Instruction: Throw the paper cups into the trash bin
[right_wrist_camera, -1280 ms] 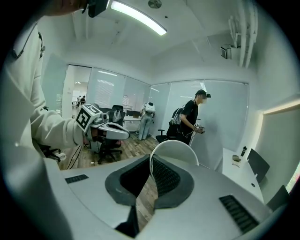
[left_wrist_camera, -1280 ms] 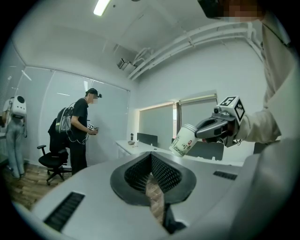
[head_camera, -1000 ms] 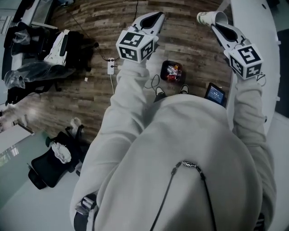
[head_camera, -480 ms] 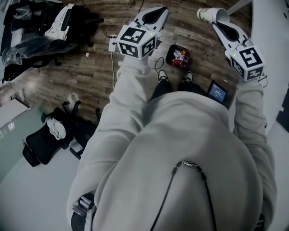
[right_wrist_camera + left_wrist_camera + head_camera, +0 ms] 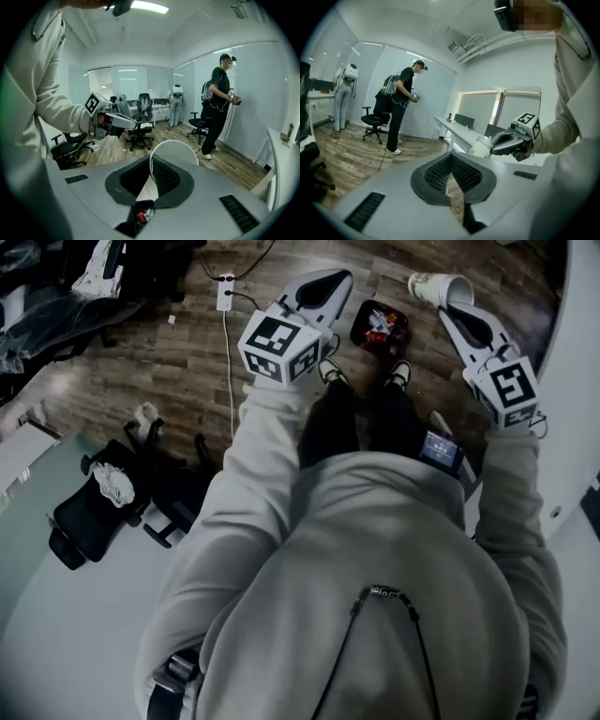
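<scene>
A white paper cup (image 5: 437, 285) lies on its side in the air, its rim clamped by my right gripper (image 5: 447, 302), which is shut on it. The right gripper view shows the cup's round wall (image 5: 172, 151) rising from the jaws. The black trash bin (image 5: 380, 326), with red and white wrappers inside, stands on the wooden floor between the two grippers and left of the cup. It also shows through the jaw gap as the bin (image 5: 143, 214). My left gripper (image 5: 330, 277) is shut and holds nothing, its pads (image 5: 440, 171) meeting at the tip.
A white table (image 5: 579, 381) runs along the right. The wearer's shoes (image 5: 330, 372) stand just this side of the bin. A power strip with cable (image 5: 225, 292) lies on the floor at left, near black office chairs (image 5: 98, 512). A person (image 5: 401, 110) stands further off.
Both grippers have sunk toward the floor, the cup still clamped in the right one. The bin now shows level with the gripper tips instead of well below them.
</scene>
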`<state>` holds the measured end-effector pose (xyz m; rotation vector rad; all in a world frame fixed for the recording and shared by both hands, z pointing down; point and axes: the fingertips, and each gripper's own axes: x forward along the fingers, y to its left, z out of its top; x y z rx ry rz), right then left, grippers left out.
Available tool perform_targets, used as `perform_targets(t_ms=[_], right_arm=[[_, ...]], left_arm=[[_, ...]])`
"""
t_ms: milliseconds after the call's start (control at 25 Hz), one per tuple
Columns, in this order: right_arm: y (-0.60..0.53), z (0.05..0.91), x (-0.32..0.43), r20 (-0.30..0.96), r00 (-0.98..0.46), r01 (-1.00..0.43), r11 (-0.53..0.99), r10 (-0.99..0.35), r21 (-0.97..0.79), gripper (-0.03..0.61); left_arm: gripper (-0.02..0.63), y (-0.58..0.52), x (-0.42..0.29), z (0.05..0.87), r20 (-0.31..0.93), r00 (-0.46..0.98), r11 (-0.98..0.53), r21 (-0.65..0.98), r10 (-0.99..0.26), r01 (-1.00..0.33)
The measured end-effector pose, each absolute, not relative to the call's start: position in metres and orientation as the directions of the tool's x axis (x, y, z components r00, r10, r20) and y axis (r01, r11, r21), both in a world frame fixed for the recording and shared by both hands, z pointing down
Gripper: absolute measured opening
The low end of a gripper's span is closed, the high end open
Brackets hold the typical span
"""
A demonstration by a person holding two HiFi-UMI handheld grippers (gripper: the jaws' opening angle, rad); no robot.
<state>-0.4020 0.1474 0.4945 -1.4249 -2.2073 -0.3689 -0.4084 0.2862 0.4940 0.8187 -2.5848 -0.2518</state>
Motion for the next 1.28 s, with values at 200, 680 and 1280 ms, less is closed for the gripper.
perform_targets(t_ms=[200, 680, 1280], right_arm=[[0.147, 0.617, -0.383, 0.609, -0.223, 0.936, 0.343, 0.761, -0.085, 0.038], [0.158, 0.915, -0.336, 0.752, -0.013, 0.963, 0.211, 0.659, -0.169, 0.037], [0.173, 1.064, -0.298, 0.783, 0.117, 0.966, 0.112, 0.611, -0.232, 0.038]], left_arm=[[-0.005, 0.291, -0.395, 0.609, 0.377, -0.716, 0.803, 0.380, -0.588, -0.459], [-0.005, 0.286, -0.369, 0.893, 0.514, -0.602, 0.786, 0.481, -0.611, -0.387], [-0.005, 0.283, -0.363, 0.969, 0.511, -0.607, 0.787, 0.480, -0.609, -0.387]])
